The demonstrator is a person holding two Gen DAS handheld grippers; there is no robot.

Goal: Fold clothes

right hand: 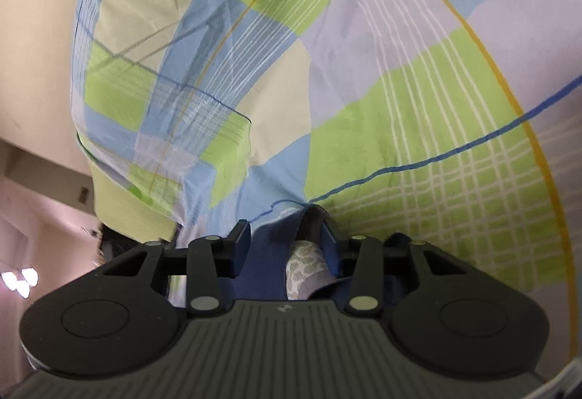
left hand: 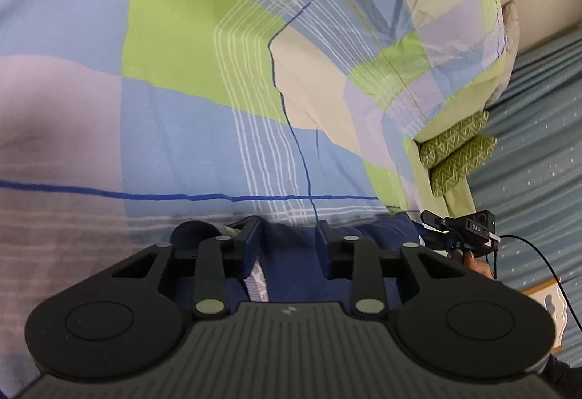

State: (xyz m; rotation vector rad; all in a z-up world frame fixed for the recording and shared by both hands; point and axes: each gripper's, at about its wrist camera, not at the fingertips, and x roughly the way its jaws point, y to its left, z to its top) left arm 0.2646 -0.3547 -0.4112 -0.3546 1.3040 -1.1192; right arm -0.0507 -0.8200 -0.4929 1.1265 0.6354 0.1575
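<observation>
Left gripper (left hand: 289, 235): jaws partly closed, navy blue garment (left hand: 298, 268) bunched between the fingers; whether the pads press on the cloth cannot be told. Its white patterned inner lining (left hand: 256, 284) shows just inside the left finger. Right gripper (right hand: 287, 237): jaws stand slightly wider, with the same navy fabric and lining (right hand: 303, 266) between them, the cloth lying against the right finger; firm grip cannot be confirmed. Beyond both grippers lies a plaid bedsheet (left hand: 203, 71) in blue, green, cream and lilac. In the left wrist view, green patterned cushions (left hand: 458, 151) sit ahead to the right.
</observation>
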